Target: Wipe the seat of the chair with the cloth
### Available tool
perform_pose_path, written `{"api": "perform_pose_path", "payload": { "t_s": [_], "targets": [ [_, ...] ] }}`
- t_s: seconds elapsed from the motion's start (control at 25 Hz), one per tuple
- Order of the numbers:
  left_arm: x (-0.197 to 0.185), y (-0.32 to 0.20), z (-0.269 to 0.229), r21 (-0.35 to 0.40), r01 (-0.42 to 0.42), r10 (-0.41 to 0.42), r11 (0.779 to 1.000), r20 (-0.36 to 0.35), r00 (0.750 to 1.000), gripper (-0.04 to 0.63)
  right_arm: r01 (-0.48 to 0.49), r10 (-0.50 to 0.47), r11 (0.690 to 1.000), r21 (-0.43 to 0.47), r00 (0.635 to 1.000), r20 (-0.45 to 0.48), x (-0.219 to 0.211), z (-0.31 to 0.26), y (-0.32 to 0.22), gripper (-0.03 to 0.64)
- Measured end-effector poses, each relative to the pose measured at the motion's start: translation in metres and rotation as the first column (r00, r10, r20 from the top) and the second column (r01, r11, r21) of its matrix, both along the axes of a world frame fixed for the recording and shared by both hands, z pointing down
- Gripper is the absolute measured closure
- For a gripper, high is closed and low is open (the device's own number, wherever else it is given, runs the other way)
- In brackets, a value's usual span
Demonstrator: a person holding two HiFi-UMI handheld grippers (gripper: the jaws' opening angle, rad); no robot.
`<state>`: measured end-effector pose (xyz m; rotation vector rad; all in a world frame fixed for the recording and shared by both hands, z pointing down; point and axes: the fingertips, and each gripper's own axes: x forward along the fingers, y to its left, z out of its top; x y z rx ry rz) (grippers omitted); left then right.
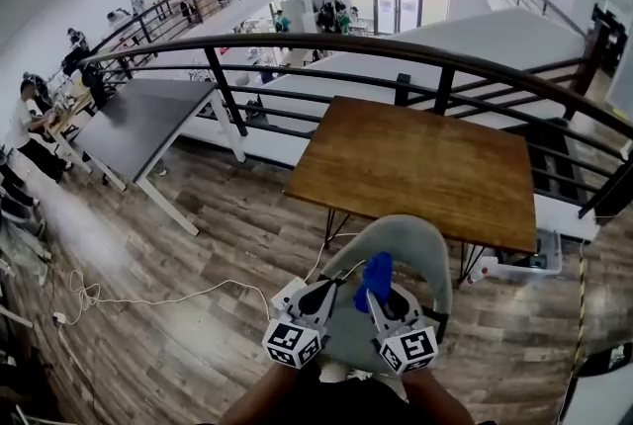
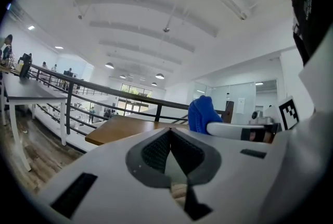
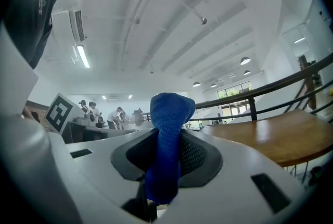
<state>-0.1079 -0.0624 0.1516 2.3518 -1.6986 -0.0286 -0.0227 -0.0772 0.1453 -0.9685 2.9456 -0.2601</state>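
The pale grey-green chair (image 1: 407, 245) stands below me, pushed up to the wooden table (image 1: 415, 166). My right gripper (image 1: 381, 306) is shut on a blue cloth (image 1: 376, 277), which stands up in a bunch out of the jaws (image 3: 169, 129). It hovers over the seat, and the jaws are tilted upward. Beside it on the left, my left gripper (image 1: 318, 302) has its jaws together with nothing between them (image 2: 170, 137). The cloth (image 2: 203, 113) and the right gripper show at the right of the left gripper view. Both grippers hide most of the seat.
A black metal railing (image 1: 297, 47) runs behind the wooden table. A grey desk (image 1: 138, 122) stands to the left. A white power strip (image 1: 287, 293) and its cable (image 1: 148, 299) lie on the wooden floor left of the chair. A white box (image 1: 524, 265) sits under the table's right side.
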Motion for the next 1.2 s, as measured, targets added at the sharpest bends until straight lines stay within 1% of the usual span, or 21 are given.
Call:
{"api": "perform_pose_path", "payload": {
  "t_s": [0.12, 0.24, 0.32, 0.4, 0.48, 0.56, 0.68, 0.84, 0.92, 1.04, 1.12, 1.2],
  "targets": [
    [-0.007, -0.010, 0.009, -0.016, -0.018, 0.018, 1.000, 0.001, 1.000, 0.588, -0.006, 0.006, 1.000, -0.016, 1.000, -0.019, -0.009, 0.007, -0.008, 0.509],
    [-0.015, -0.018, 0.013, -0.002, -0.035, 0.035, 0.999, -0.002, 0.999, 0.588, -0.022, 0.021, 0.999, -0.029, 0.999, -0.036, -0.012, 0.014, -0.015, 0.509],
    [-0.020, -0.026, 0.019, -0.006, -0.039, 0.039, 0.999, -0.012, 0.999, 0.588, -0.036, 0.035, 0.998, -0.042, 0.999, -0.035, -0.009, 0.020, -0.024, 0.509],
    [-0.026, -0.035, 0.028, -0.026, -0.042, 0.041, 0.999, -0.017, 0.999, 0.588, -0.049, 0.046, 0.997, -0.053, 0.998, -0.048, -0.010, 0.028, -0.034, 0.509],
    [-0.028, -0.039, 0.043, -0.062, -0.043, 0.041, 0.997, -0.033, 0.999, 0.588, -0.061, 0.056, 0.995, -0.076, 0.996, -0.071, -0.010, 0.039, -0.039, 0.509],
    [-0.026, -0.042, 0.062, -0.096, -0.053, 0.048, 0.994, -0.057, 0.997, 0.588, -0.075, 0.067, 0.993, -0.096, 0.994, -0.089, -0.006, 0.054, -0.041, 0.509],
    [-0.024, -0.049, 0.086, -0.128, -0.073, 0.067, 0.989, -0.050, 0.996, 0.588, -0.091, 0.079, 0.987, -0.130, 0.993, -0.093, -0.002, 0.079, -0.042, 0.509],
    [-0.005, -0.070, 0.112, -0.139, -0.102, 0.095, 0.985, -0.059, 0.994, 0.588, -0.125, 0.108, 0.970, -0.207, 0.990, -0.088, 0.018, 0.110, -0.051, 0.509],
    [0.002, -0.085, 0.128, -0.135, -0.119, 0.111, 0.984, -0.065, 0.992, 0.588, -0.131, 0.115, 0.967, -0.218, 0.990, -0.084, 0.020, 0.125, -0.062, 0.509],
    [0.008, -0.102, 0.156, -0.129, -0.146, 0.142, 0.981, -0.035, 0.989, 0.588, -0.140, 0.125, 0.965, -0.222, 0.989, -0.078, 0.021, 0.156, -0.076, 0.509],
    [0.011, -0.100, 0.180, -0.152, -0.155, 0.155, 0.976, -0.009, 0.988, 0.588, -0.148, 0.132, 0.954, -0.261, 0.988, -0.078, 0.025, 0.181, -0.075, 0.509],
    [0.016, -0.099, 0.207, -0.183, -0.161, 0.162, 0.970, -0.012, 0.987, 0.588, -0.155, 0.138, 0.940, -0.302, 0.987, -0.077, 0.028, 0.206, -0.075, 0.509]
  ]
}}
